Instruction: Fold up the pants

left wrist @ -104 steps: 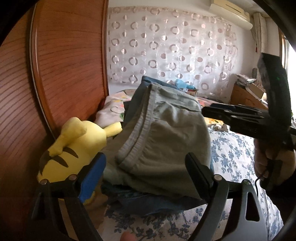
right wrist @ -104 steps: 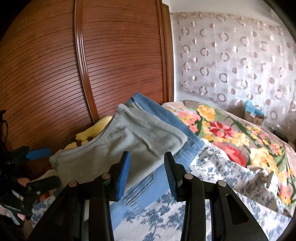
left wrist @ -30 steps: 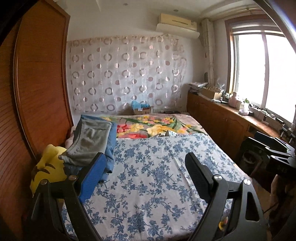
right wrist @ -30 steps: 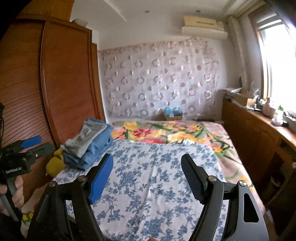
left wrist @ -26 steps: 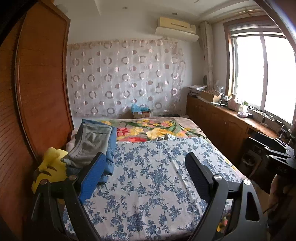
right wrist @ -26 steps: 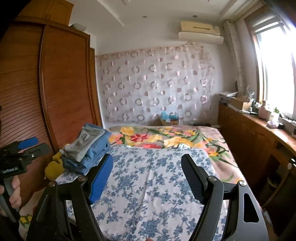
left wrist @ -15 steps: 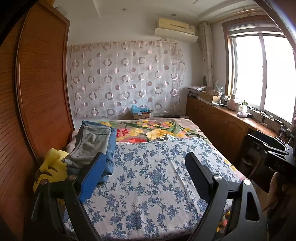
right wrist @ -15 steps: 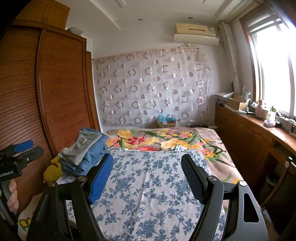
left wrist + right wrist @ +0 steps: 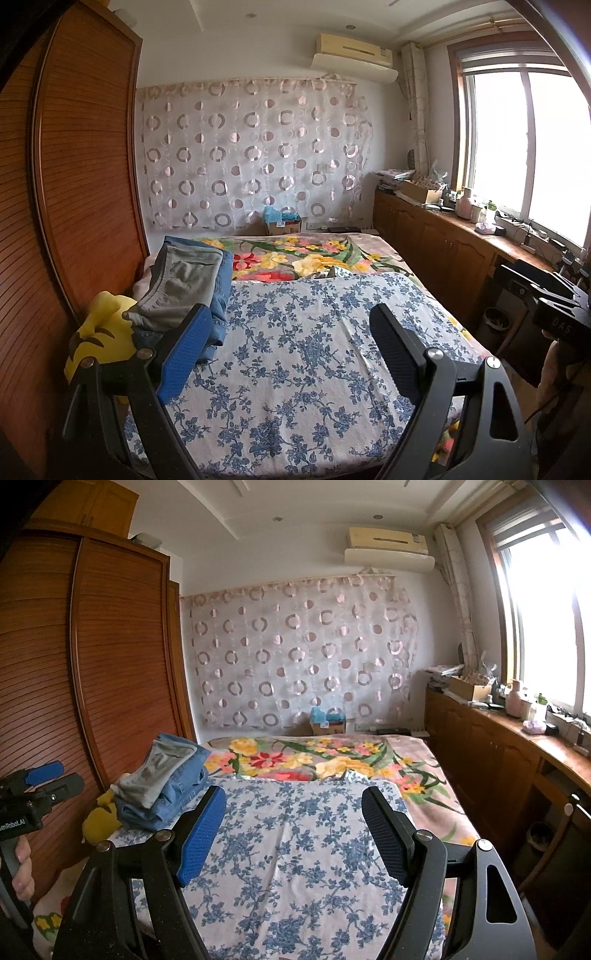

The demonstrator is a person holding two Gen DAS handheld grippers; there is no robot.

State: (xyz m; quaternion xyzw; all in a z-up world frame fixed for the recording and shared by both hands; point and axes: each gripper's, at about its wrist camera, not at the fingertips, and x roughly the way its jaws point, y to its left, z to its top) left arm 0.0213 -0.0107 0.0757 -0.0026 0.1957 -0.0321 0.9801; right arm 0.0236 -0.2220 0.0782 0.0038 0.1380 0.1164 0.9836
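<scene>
- Pants sat folded in a stack at the left edge of the bed: grey sweatpants [image 9: 181,284] on top, blue jeans [image 9: 221,295] beneath, close to the wooden wardrobe [image 9: 81,177]. That spot was probably chosen to keep finished pieces off the working area.
- Beside the stack lay a yellow plush toy [image 9: 99,336], touching its near end and wedged toward the wardrobe.
- Blue floral sheet [image 9: 295,350] lay spread flat across the near half of the bed, likely as a folding surface; nothing lay on it. Beyond it showed a flowered blanket [image 9: 306,258].
- Left tongs [image 9: 284,350] were released, fingers wide apart with only the sheet visible between them.
- Right tongs [image 9: 293,834] were likewise spread and carried nothing, held back from the bed's foot.
- Judging from the tidy stack and the bare sheet, folding looked finished, or another pair had yet to be fetched.
- Writing: the left handle, seen from the right wrist view, bore white lettering ending in "Robot.AI"; the right handle, seen from the left wrist view, showed "DAS". A small box [image 9: 327,722] by the curtain carried a label too small to read.
</scene>
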